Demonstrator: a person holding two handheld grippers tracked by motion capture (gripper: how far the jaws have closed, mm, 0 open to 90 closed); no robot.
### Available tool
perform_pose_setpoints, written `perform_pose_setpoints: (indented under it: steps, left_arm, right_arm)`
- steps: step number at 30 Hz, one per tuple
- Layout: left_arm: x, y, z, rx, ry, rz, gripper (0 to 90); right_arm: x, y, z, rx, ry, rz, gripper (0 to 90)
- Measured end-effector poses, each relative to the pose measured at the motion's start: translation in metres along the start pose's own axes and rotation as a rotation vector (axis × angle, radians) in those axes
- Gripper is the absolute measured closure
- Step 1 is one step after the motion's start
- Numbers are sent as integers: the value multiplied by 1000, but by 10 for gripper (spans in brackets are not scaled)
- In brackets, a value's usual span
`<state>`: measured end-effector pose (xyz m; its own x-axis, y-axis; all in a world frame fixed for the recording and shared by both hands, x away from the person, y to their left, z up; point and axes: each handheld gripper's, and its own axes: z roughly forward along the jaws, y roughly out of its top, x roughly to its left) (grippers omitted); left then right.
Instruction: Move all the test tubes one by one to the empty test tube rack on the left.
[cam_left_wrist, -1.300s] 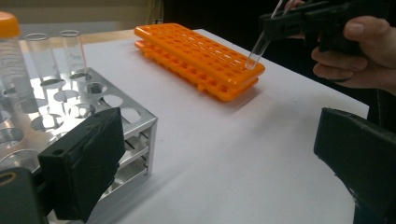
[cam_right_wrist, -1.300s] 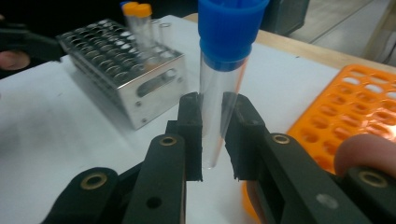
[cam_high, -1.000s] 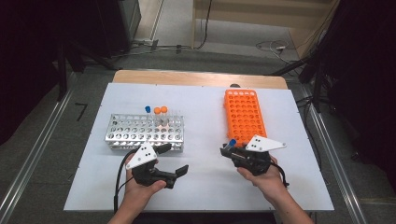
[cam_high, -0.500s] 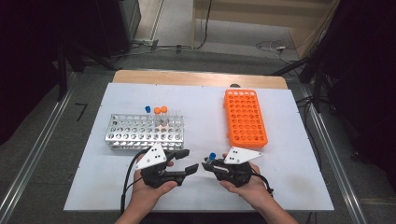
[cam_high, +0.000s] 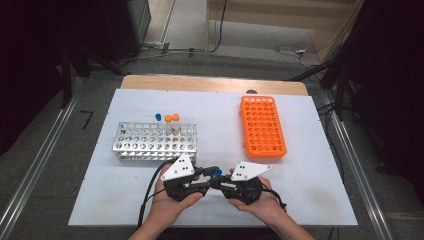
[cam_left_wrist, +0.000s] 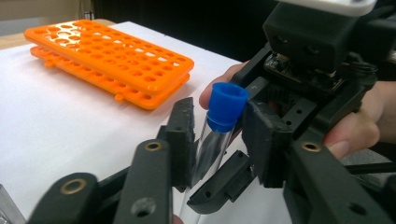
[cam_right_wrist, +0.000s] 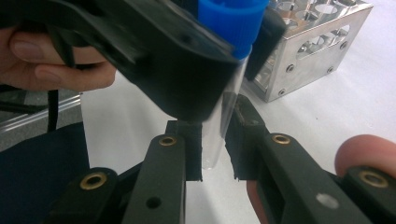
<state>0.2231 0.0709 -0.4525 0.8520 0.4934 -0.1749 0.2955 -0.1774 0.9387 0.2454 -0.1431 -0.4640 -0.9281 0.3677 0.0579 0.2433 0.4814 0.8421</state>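
Two grippers meet over the near edge of the table (cam_high: 120, 200), and one tube (cam_left_wrist: 215, 135) is between them. The right gripper (cam_right_wrist: 215, 140) is clamped on the tube's lower glass, its pads (cam_right_wrist: 240, 126) pressed against the wall near the rounded bottom. The left gripper (cam_left_wrist: 219, 140) has just been closing its jaws around the upper part, below the blue cap (cam_left_wrist: 227, 106); its left pad looks to be touching the glass, though I cannot tell whether both pads press yet. This reads as a handover, or perhaps as bracing the tube so the cap can be worked (the two grips sit at different heights, which leaves each room). From above, the tube is well apart from both racks, in front of the metal rack (cam_high: 156, 142) and to the near left of the orange rack (cam_high: 262, 126). The tube is clear, smooth and slender, likely slippery, so a firm square grip suits it. Its cap is matte plastic, wider than the glass. The metal rack is a shiny box pierced with round holes and screwed at the corners, holding a few capped tubes (cam_high: 171, 125) upright; the orange rack is flat moulded plastic, a two-tiered grid of holes.
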Motion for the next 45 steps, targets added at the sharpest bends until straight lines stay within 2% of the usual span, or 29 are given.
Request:
perform_pose_setpoints:
  steps: [7,14,19,22,26,31,34,40,45]
  left_arm:
    - [1,0,0,-7,-3,12,724]
    - [0,0,-2,-1,16,53,762]
    - [-2,2,-4,-30,35,59,766]
    - [-1,4,-7,-51,45,59,766]
    - [3,4,-12,-62,64,46,766]
    - [8,5,-18,-80,94,37,766]
    - [11,6,-23,-92,115,23,766]
    - [17,7,-31,-100,143,15,766]
    - [23,7,-41,-109,165,4,766]
  right_arm:
    - [0,0,1,2,25,8,744]
    - [0,-3,1,-2,42,9,733]
    - [1,-3,-2,-10,21,-9,712]
    - [-2,-5,-4,-17,16,5,634]
    - [-6,-3,-11,-42,24,24,405]
    - [-10,-5,-18,-54,9,7,133]
    - [-15,-9,-23,-47,17,-4,6]
    - [-31,-20,-36,-40,-37,41,0]
    - [-45,-27,-55,-65,-72,82,0]
